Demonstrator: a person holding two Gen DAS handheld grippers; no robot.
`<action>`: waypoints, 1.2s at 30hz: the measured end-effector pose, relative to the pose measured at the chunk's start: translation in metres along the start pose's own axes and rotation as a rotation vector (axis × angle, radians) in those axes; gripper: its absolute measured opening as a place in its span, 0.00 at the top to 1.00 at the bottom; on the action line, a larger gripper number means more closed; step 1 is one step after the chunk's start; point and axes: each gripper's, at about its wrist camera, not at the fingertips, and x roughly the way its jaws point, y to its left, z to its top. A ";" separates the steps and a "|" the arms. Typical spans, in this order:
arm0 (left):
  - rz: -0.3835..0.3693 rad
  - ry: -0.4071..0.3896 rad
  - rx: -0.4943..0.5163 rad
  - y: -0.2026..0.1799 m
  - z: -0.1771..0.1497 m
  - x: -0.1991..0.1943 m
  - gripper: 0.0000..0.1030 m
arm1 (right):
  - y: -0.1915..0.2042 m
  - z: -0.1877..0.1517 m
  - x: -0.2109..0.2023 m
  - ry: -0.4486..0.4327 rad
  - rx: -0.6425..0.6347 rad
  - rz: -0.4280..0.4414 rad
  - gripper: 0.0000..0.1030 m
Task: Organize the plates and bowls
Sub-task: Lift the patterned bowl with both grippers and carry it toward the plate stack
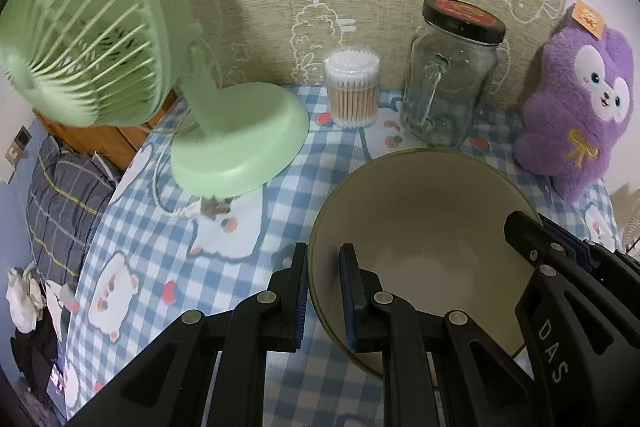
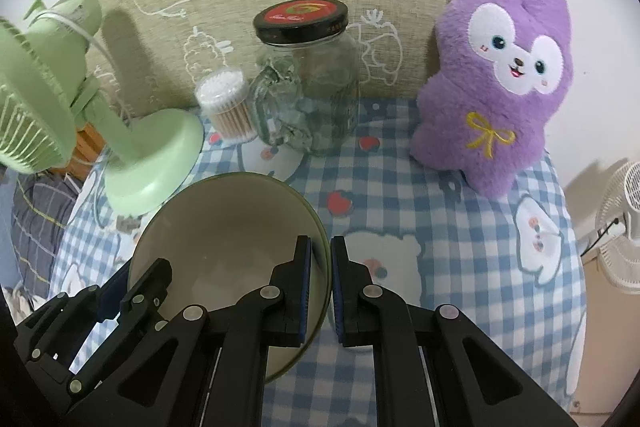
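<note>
A cream bowl with a dark green rim [image 1: 424, 223] sits over the blue checked tablecloth; it also shows in the right wrist view [image 2: 224, 227]. My left gripper [image 1: 324, 259] straddles the bowl's left rim, one finger outside and one inside, shut on it. My right gripper [image 2: 320, 251] straddles the bowl's right rim the same way, shut on it. The right gripper's fingers [image 1: 532, 239] show at the bowl's right edge in the left wrist view, and the left gripper's fingers [image 2: 148, 287] show at lower left in the right wrist view. No plates are in view.
A green desk fan [image 1: 224, 147] stands at the left. A tub of cotton swabs [image 1: 352, 87], a glass jar with a black lid [image 1: 452, 79] and a purple plush toy [image 2: 496, 83] line the back wall. A white fan [image 2: 624, 227] stands off the table's right edge.
</note>
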 end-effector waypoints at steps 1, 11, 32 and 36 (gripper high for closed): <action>-0.003 0.001 0.000 0.002 -0.003 -0.004 0.89 | 0.001 -0.003 -0.004 -0.002 0.000 -0.004 0.87; -0.033 0.013 0.021 0.017 -0.026 -0.040 0.89 | 0.011 -0.032 -0.052 -0.020 0.031 -0.034 0.87; -0.086 -0.084 0.086 0.056 -0.065 -0.145 0.89 | 0.046 -0.084 -0.170 -0.106 0.095 -0.083 0.87; -0.093 -0.100 0.104 0.065 -0.076 -0.164 0.89 | 0.052 -0.098 -0.189 -0.114 0.103 -0.093 0.87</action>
